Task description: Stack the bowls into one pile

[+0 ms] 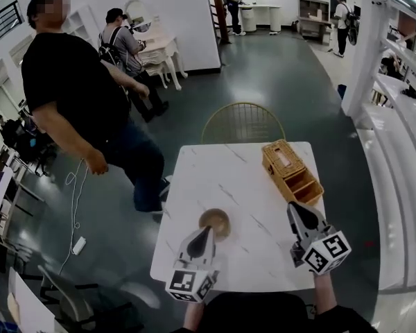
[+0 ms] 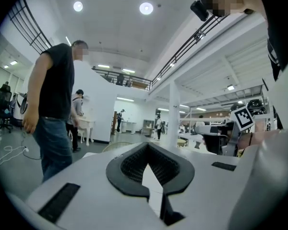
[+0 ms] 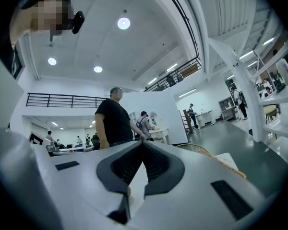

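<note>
A brown bowl pile sits on the white marble table, near its front left; I cannot tell how many bowls are in it. My left gripper hovers above the pile's near side and hides part of it. Its jaws meet at the tip with nothing between them. My right gripper is raised over the table's right side, near the wicker basket. It is shut and empty. Both gripper views look level across the room, over the table.
The wicker basket stands at the table's far right corner. A gold wire chair is tucked in at the far edge. A person in a black shirt stands close to the table's left side. Other people are farther back.
</note>
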Tool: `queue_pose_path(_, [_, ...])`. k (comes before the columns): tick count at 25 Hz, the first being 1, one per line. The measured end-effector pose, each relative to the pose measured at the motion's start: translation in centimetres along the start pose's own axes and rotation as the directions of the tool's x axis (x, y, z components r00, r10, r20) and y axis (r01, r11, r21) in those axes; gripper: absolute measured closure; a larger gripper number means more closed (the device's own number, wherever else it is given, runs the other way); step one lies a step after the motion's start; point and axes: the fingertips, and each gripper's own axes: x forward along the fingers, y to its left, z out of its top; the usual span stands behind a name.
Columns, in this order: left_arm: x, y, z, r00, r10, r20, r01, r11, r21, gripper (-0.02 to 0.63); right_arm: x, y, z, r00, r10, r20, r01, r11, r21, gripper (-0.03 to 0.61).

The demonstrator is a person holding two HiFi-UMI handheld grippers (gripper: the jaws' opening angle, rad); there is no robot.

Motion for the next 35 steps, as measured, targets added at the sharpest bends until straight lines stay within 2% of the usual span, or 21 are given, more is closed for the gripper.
queue_pose_path(6, [-0.6, 0.2, 1.3, 0.999, 0.018, 0.032, -0.019, 1.000, 0.020, 0.600, -2.2, -1.0, 2.0, 0.998, -0.041, 0.052, 0.043, 0.999, -0.028, 0.565])
queue_pose_path(9, [-1.0, 0.5, 1.8, 0.998, 0.040, 0.043, -0.041, 0.999, 0.024, 0.600, -2.9, -1.3, 2.4, 0.997, -0.044, 0.067, 0.045, 0.999, -0.012, 0.565])
queue_pose_path(30, [-1.0, 0.3, 1.5, 0.998, 0.058, 0.023, -0.060, 0.997, 0.051, 0.600, -3.6, -2.5, 2.7, 0.996, -0.072, 0.059, 0.074, 0.996, -0.041, 0.565])
queue_pose_path(35, [-1.0, 0.6, 0.8, 0.998, 0.059, 0.006, -0.059, 0.995, 0.078, 0.600, -3.5, -2.4, 2.4, 0.996, -0.077, 0.052, 0.080, 0.996, -0.048, 0.565])
